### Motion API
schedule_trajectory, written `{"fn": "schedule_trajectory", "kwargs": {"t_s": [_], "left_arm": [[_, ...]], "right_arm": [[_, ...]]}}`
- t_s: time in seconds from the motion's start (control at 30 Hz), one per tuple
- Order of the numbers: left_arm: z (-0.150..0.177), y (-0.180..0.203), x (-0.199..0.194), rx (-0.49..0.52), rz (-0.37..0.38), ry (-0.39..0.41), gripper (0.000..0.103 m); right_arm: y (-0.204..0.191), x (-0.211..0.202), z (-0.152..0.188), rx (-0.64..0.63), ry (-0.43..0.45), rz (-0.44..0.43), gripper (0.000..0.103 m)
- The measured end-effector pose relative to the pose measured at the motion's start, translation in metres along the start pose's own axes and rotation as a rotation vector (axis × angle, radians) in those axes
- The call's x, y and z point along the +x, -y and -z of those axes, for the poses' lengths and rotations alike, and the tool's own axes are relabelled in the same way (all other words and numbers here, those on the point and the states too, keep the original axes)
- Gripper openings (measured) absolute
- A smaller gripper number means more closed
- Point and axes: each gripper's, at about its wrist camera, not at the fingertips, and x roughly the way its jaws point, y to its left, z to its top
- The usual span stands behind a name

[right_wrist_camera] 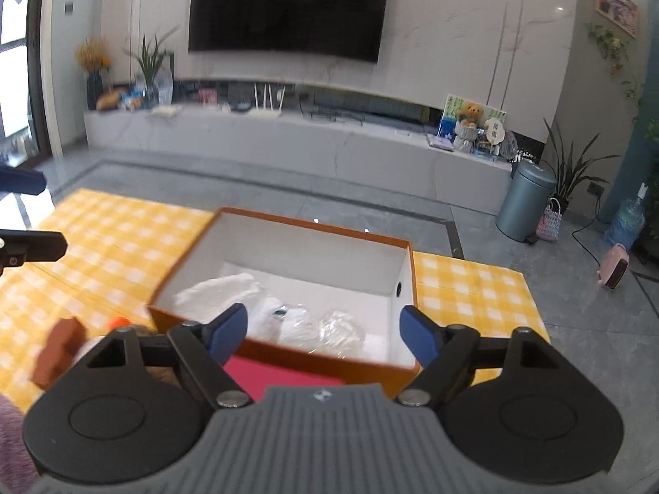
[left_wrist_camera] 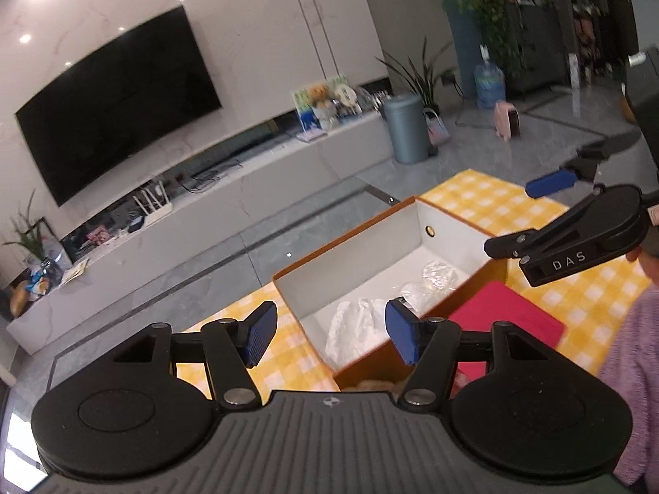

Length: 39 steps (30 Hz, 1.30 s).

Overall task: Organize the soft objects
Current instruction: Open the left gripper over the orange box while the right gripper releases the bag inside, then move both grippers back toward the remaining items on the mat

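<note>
An orange box (left_wrist_camera: 453,214) with a white inside stands open on the yellow checked cloth (left_wrist_camera: 486,197). White crumpled soft pieces (left_wrist_camera: 358,325) and a clear plastic wad (left_wrist_camera: 440,273) lie in it. A red flat pad (left_wrist_camera: 506,321) lies against the box's near side. My left gripper (left_wrist_camera: 329,333) hovers open above the box's near left corner, with nothing between its fingers. My right gripper (right_wrist_camera: 325,329) is open and empty too, over the box's (right_wrist_camera: 288,354) near edge and the red pad (right_wrist_camera: 280,374). A tan fuzzy thing (left_wrist_camera: 375,385) peeks out under the left gripper.
A brown block (right_wrist_camera: 57,350) and a small orange thing (right_wrist_camera: 119,323) lie on the cloth left of the box. Beyond the table's far edge are grey floor, a long TV bench (right_wrist_camera: 288,136), a grey bin (right_wrist_camera: 523,206) and a pink heater (right_wrist_camera: 615,267). A purple sleeve (left_wrist_camera: 634,370) is at the right.
</note>
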Motion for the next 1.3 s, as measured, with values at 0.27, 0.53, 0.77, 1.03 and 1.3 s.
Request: {"fn": "schedule_trajectory", "kwargs": {"t_s": [0.27, 0.53, 0.77, 1.03, 1.3], "left_arm": [[0.052, 0.023, -0.055, -0.083, -0.02, 0.012, 0.071], [0.101, 0.024, -0.058, -0.298, -0.032, -0.112, 0.071], [0.134, 0.026, -0.055, -0.367, -0.015, -0.234, 0.07], [0.153, 0.038, -0.049, -0.386, 0.003, -0.303, 0.07], [0.154, 0.025, -0.041, -0.379, -0.01, -0.341, 0.07]], "right_arm": [[-0.021, -0.043, 0.065, 0.066, 0.003, -0.024, 0.08], [-0.05, -0.043, 0.124, 0.087, -0.102, -0.087, 0.081], [-0.079, -0.028, 0.159, 0.055, -0.236, -0.17, 0.08], [-0.096, -0.018, 0.168, 0.031, -0.314, -0.234, 0.08], [-0.119, 0.013, 0.167, 0.013, -0.395, -0.317, 0.084]]}}
